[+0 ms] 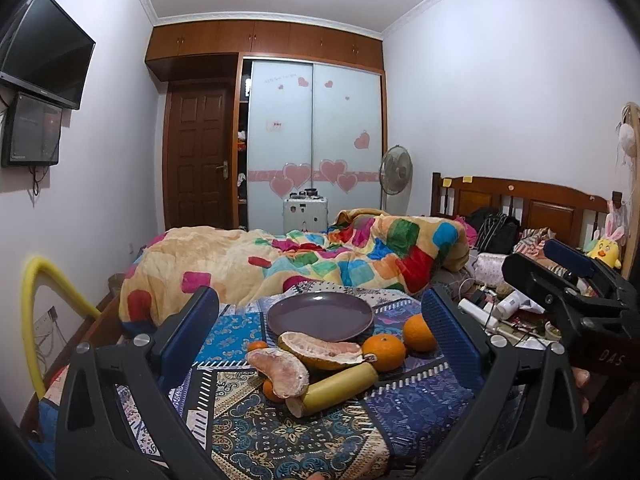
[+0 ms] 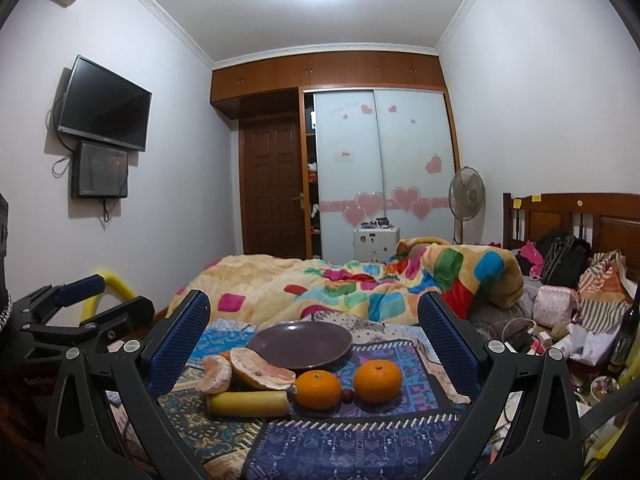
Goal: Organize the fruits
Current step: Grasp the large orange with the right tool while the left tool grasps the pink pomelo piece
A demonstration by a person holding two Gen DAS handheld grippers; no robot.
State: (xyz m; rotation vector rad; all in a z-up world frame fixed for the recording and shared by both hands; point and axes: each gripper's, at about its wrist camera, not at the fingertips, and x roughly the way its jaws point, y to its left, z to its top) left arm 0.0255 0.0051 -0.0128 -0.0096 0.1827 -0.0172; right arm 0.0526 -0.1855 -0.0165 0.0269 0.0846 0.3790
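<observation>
**K:** Fingers status, left gripper?

**M:** Spread wide, blue pads well apart. Nothing between them, nothing touched. It hangs above the patterned cloth, fruit pile in front of it.

**K:** Right gripper?

**M:** Same. Fingers fully apart, holding nothing, hovering over the cloth. It also shows at the right edge of the left camera, off to the side of the pile.

**K:** Plate?

**M:** Purple plate sits on the cloth, beyond the fruit. Nothing in it.

**K:** Where's the fruit then?

**M:** All on the cloth, just in front of the plate. Two oranges side by side, with a small dark red fruit between them. Left of those, a pomelo wedge touching the plate rim in the right view. A second pomelo piece next to it. A yellow stick, possibly sugarcane, lies across the front. More small oranges are partly hidden behind and under the pomelo pieces.
</observation>
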